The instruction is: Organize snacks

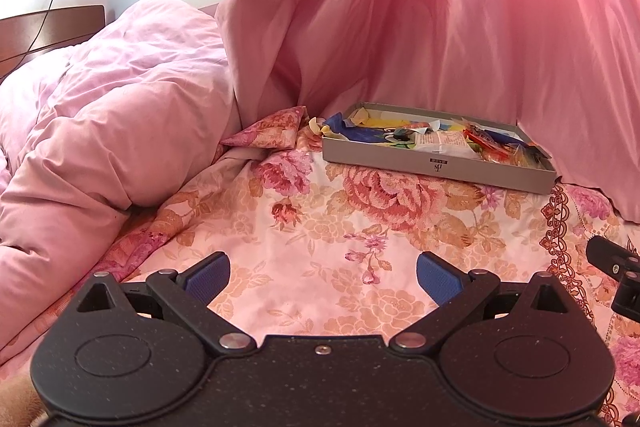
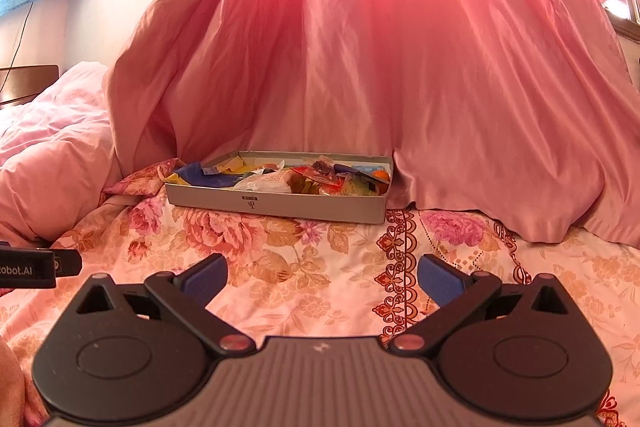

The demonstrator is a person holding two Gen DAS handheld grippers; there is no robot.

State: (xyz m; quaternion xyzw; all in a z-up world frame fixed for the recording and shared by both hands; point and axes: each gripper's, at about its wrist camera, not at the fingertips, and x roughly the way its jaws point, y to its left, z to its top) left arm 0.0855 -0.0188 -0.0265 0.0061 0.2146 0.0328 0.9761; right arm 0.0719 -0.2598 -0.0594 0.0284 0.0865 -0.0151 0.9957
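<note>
A shallow grey box (image 1: 436,167) (image 2: 280,206) rests on the flowered bedspread ahead of both grippers, at the foot of the pink curtain. It holds several snack packets (image 1: 448,141) (image 2: 304,179) in blue, yellow, white, red and orange wrappers; a blue and a yellow wrapper hang over its left end. My left gripper (image 1: 323,277) is open, low over the bedspread, well short of the box, with nothing between its blue pads. My right gripper (image 2: 323,277) is open and empty too, the same distance back. Each gripper's body shows at the other view's edge.
A heaped pink duvet (image 1: 100,131) fills the left side of the bed. The pink curtain (image 2: 400,67) drapes down onto the bed right behind and to the right of the box. A flowered pillow corner (image 1: 272,131) lies left of the box. The wooden headboard (image 1: 48,31) stands far left.
</note>
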